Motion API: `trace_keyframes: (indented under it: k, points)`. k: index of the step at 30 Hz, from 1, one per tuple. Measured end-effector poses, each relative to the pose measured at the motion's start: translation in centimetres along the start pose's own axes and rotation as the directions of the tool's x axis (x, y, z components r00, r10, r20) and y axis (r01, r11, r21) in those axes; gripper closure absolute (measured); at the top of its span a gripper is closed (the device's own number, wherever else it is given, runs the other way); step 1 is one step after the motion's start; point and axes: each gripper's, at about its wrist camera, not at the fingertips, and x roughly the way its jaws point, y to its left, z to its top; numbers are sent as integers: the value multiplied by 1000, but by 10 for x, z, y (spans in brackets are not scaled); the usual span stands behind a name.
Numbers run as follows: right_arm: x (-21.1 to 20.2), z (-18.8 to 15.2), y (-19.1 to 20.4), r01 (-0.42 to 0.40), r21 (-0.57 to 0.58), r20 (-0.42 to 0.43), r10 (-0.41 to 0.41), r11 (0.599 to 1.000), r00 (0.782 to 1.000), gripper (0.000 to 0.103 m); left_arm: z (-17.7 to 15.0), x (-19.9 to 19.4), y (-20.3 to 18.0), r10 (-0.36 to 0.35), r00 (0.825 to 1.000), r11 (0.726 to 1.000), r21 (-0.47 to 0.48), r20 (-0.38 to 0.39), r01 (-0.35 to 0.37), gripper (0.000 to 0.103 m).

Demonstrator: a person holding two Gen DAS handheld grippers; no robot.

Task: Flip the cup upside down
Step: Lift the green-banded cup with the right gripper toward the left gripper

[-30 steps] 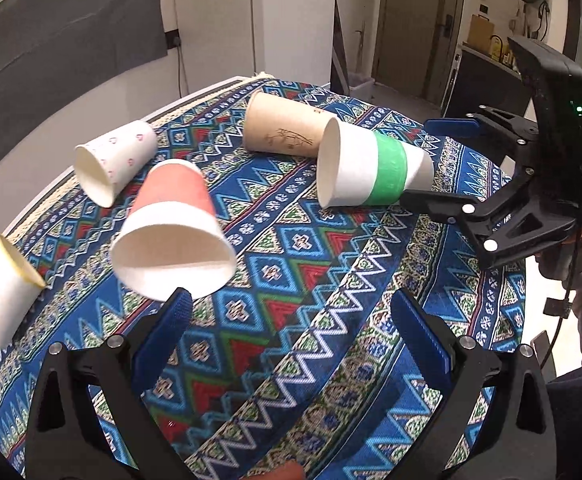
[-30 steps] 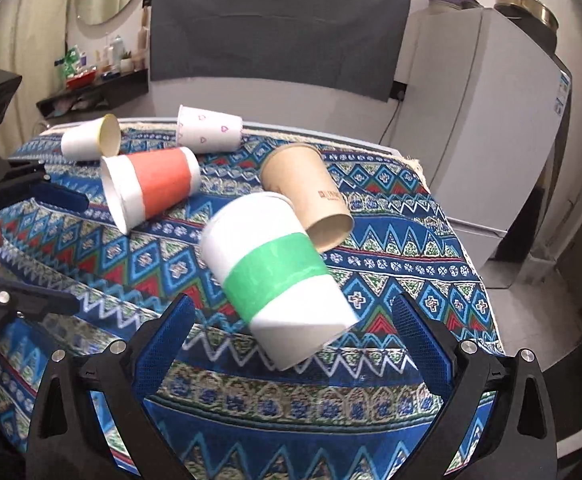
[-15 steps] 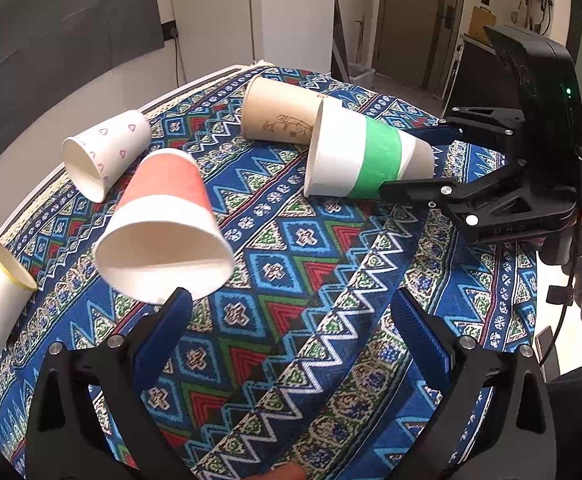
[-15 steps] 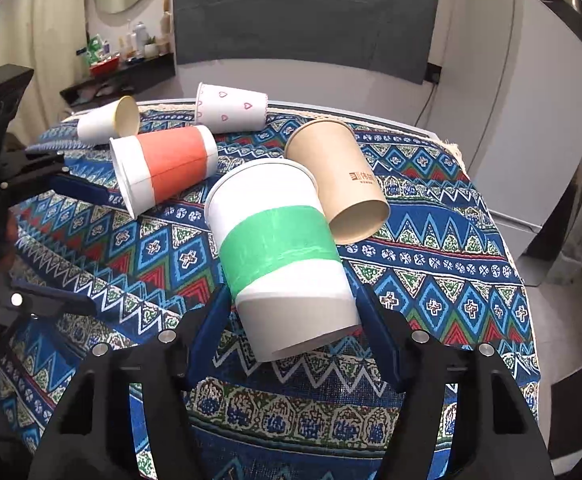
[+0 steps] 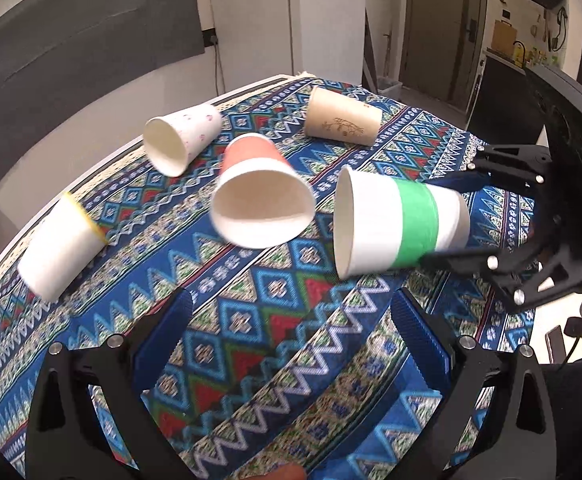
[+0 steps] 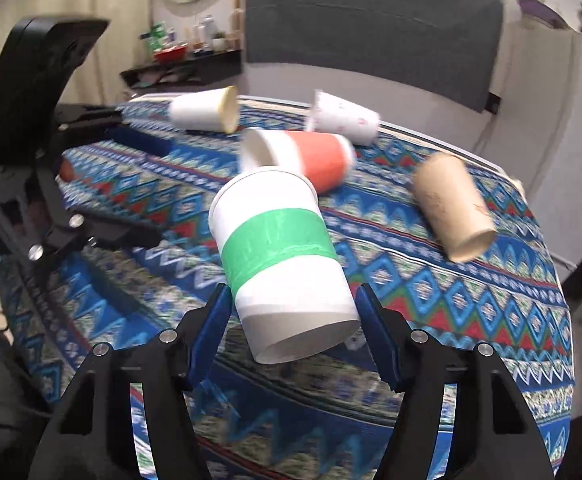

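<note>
While the left wrist view is looking across the patterned blue tablecloth (image 5: 251, 344), the left gripper (image 5: 291, 332) is hanging released over bare cloth, and the white paper cup with a green band (image 5: 395, 224) is lying sideways, lifted in the right gripper (image 5: 451, 216). Seen from the right wrist, that right gripper (image 6: 291, 320) is clenching the cup (image 6: 283, 256) near its base. Being light, thin paper, it is likely crushing easily; a gentle hold low on the wall looks safest.

Right tongs (image 6: 291, 322) clamp green-banded cup (image 6: 281, 258), tilted, above patterned tablecloth (image 6: 471, 280).
</note>
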Motion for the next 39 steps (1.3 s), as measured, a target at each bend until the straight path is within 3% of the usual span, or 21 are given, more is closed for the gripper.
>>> trace_keyframes:
  k: [11, 23, 26, 28, 39]
  points:
    - [24, 42, 70, -106, -83, 12, 107, 991, 994, 43, -44, -60, 49, 115, 993, 989, -98, 10, -113, 6]
    - [58, 82, 129, -130, -162, 12, 133, 978, 991, 43, -72, -95, 85, 203, 979, 963, -174, -19, -203, 6]
    - [62, 80, 130, -109, -155, 4, 111, 982, 994, 37, -74, -95, 83, 216, 976, 962, -167, -27, -218, 6]
    - [55, 76, 126, -67, -153, 28, 72, 986, 997, 15, -75, -96, 83, 215, 976, 962, -165, -25, -216, 6]
    - [17, 40, 81, -22, -72, 66, 26, 997, 997, 16, -44, -77, 53, 171, 985, 983, -60, -33, -173, 6]
